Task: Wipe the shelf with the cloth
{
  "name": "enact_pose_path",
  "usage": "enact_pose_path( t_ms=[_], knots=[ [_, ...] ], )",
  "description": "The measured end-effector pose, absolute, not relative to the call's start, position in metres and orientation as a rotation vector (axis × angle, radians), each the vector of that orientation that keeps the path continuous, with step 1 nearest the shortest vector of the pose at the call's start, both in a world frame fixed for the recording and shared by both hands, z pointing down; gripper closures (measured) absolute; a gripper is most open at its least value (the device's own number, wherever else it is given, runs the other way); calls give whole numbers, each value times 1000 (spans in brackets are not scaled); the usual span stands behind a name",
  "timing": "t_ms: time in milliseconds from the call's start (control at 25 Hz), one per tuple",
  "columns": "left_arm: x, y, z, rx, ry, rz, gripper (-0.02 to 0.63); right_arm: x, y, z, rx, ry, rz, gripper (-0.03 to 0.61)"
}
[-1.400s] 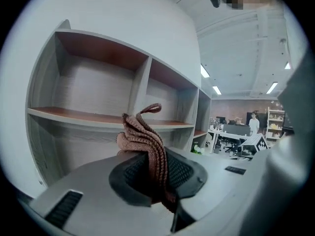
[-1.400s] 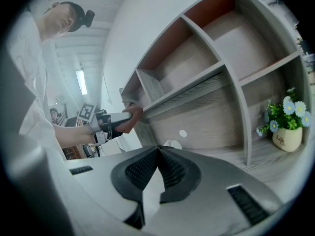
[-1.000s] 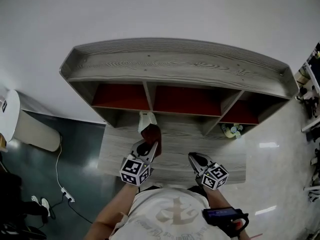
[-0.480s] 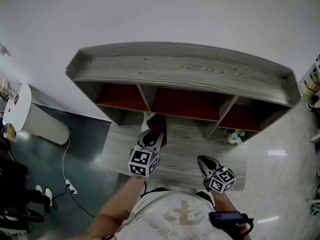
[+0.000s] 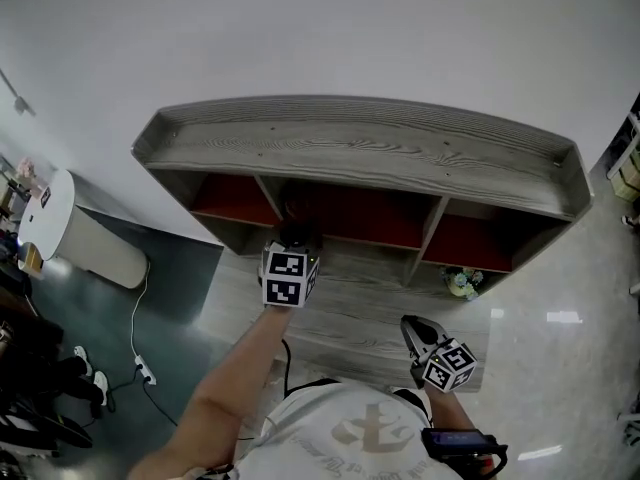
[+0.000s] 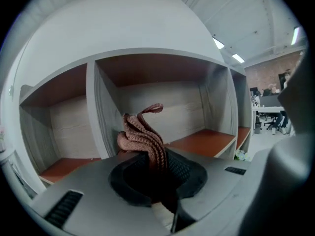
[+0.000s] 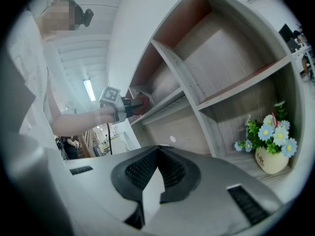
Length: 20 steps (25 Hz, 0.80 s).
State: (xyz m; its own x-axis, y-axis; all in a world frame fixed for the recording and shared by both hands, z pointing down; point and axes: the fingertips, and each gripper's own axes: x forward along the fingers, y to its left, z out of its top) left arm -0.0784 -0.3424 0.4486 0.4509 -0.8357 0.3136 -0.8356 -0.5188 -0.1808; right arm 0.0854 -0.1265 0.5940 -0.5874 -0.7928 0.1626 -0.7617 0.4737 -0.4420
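The grey wood shelf unit (image 5: 360, 148) has red boards (image 5: 352, 224) in its upper row. My left gripper (image 6: 153, 157) is shut on a bunched red-brown knitted cloth (image 6: 142, 134) and is held up in front of the divider (image 6: 102, 117) between the left and middle compartments. In the head view its marker cube (image 5: 290, 276) sits at the mouth of that row, with the jaws in shadow. The right gripper view shows the cloth (image 7: 140, 102) close to the shelf edge. My right gripper (image 7: 157, 150) is shut with nothing in it, low over the bottom board (image 5: 350, 308).
A small pot of blue and white flowers (image 7: 270, 144) stands in the lower right compartment (image 5: 462, 284). A white round bin (image 5: 55, 223) stands on the floor at left, with a cable and power strip (image 5: 140, 370) near it. A white wall rises behind the shelf.
My left gripper has risen and gone forward with the cloth, from over the bottom board to the mouth of the upper row. The right gripper has hardly moved.
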Motion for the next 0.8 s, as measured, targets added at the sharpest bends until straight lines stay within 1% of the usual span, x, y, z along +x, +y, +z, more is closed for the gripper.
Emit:
enact_pose_path(
  t_ms=[280, 560, 680, 800],
  knots=[
    [-66, -381, 459, -2547, 1643, -805, 548, 116, -125, 595, -1406, 2606, -743, 574],
    [-65, -400, 485, -2434, 1727, -1065, 548, 127, -119, 598, -1387, 2600, -752, 574],
    [-63, -403, 492, -2473, 1775, -1082, 548, 134, -116, 598, -1387, 2598, -754, 574],
    [-62, -407, 495, -2570, 1832, -1004, 549, 142, -114, 601, -1394, 2588, -755, 574]
  ],
)
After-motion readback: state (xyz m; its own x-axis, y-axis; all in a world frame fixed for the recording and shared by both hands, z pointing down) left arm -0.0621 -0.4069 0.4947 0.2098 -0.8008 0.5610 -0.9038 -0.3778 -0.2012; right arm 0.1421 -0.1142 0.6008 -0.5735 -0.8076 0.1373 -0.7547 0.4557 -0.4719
